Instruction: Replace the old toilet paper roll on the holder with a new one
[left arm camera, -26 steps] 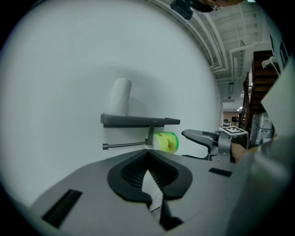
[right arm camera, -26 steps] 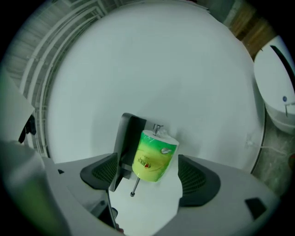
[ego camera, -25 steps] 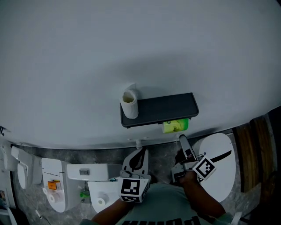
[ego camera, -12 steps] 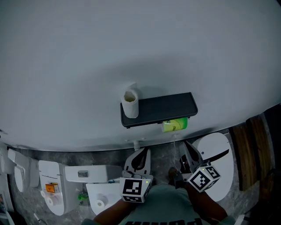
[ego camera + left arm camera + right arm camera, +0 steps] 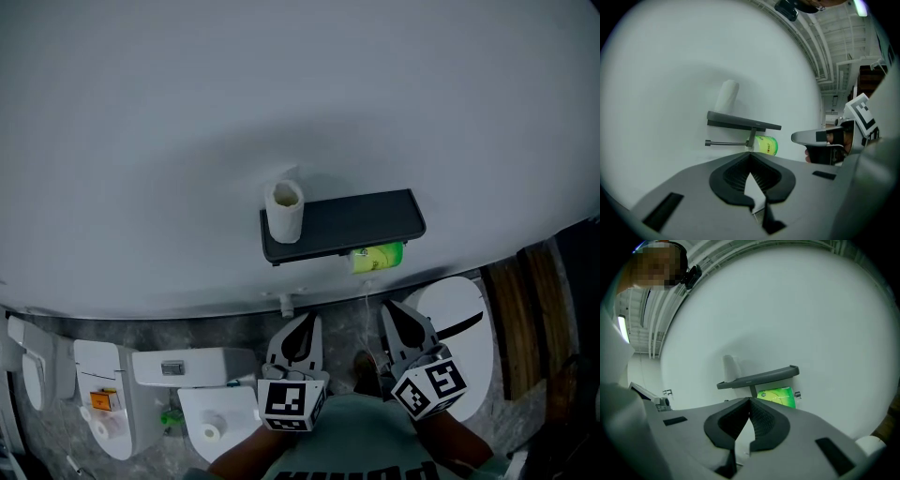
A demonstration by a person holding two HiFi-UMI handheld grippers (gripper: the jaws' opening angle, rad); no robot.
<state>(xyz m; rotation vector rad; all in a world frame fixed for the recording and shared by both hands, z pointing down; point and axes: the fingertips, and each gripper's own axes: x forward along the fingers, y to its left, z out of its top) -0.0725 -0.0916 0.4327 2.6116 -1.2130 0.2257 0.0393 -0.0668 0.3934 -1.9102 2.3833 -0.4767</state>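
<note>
A dark wall shelf (image 5: 342, 225) carries a white toilet paper roll (image 5: 285, 211) standing upright on its left end. Under the shelf, a roll in green wrapping (image 5: 377, 256) sits at the right end of the holder bar (image 5: 726, 143). Both grippers hang below the shelf and point at the wall, apart from the rolls. My left gripper (image 5: 298, 337) is shut with nothing in it. My right gripper (image 5: 405, 328) is also shut and empty. The left gripper view shows the shelf (image 5: 743, 123), the white roll (image 5: 726, 96), the green roll (image 5: 765, 145) and the right gripper (image 5: 825, 140). The right gripper view shows the green roll (image 5: 778, 397) just beyond its jaws.
A white toilet (image 5: 216, 403) stands at the lower left, with white fixtures (image 5: 108, 394) further left. A round white object (image 5: 464, 337) lies at the lower right, next to a brown wooden panel (image 5: 530, 319). The wall is plain and pale.
My right gripper has rolled from lying on its side to level and its jaws have closed, with a small shift. The left gripper has kept still.
</note>
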